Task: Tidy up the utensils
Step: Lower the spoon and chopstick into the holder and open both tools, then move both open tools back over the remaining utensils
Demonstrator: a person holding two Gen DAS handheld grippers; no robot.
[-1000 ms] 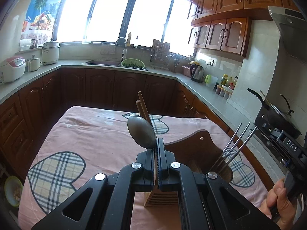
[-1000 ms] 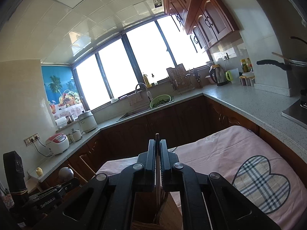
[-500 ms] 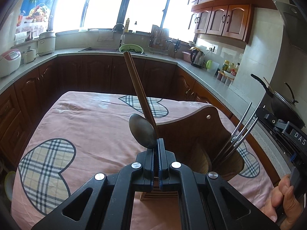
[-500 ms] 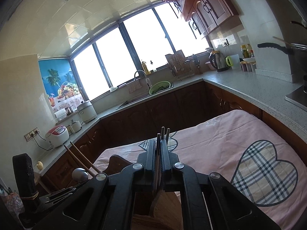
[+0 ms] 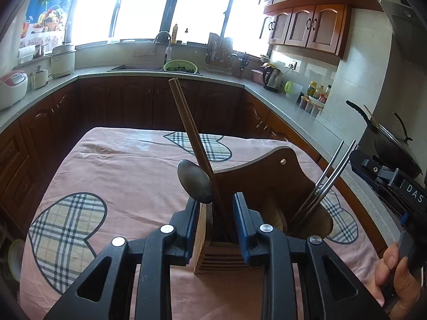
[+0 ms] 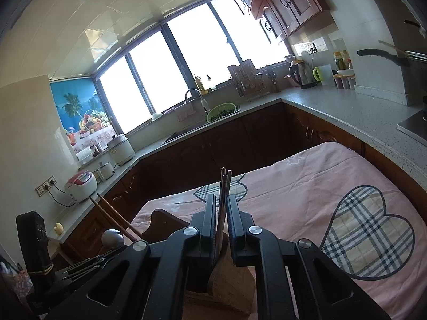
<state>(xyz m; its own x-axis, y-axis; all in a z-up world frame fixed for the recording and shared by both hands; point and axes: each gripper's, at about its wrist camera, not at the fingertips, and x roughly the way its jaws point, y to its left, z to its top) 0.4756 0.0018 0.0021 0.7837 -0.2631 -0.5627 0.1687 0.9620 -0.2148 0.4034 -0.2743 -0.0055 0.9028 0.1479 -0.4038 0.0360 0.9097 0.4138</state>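
A wooden utensil holder (image 5: 269, 176) stands on the pink tablecloth (image 5: 120, 170). In the left wrist view a metal spoon (image 5: 194, 181) and brown wooden chopsticks (image 5: 190, 133) stand in its left compartment, and metal chopsticks (image 5: 328, 176) lean in its right compartment. My left gripper (image 5: 215, 210) is open, its jaws apart on either side of the spoon and wooden chopsticks. In the right wrist view my right gripper (image 6: 221, 210) is slightly open around the metal chopsticks (image 6: 223, 189), which stand in the holder (image 6: 165, 218). The spoon (image 6: 112, 238) and wooden chopsticks (image 6: 114, 217) show at lower left.
The table sits in a kitchen with dark wooden cabinets and a grey counter (image 5: 291, 109). A sink with a green colander (image 5: 180, 66), a kettle (image 5: 272, 77), a rice cooker (image 5: 12, 85) and a black wok (image 5: 392, 144) stand on the counter. The person's hand (image 5: 395, 269) shows at lower right.
Both grippers have opened. The left one has let go of the spoon, which now stands in the holder beside the wooden chopsticks. The right one has loosened on the metal chopsticks.
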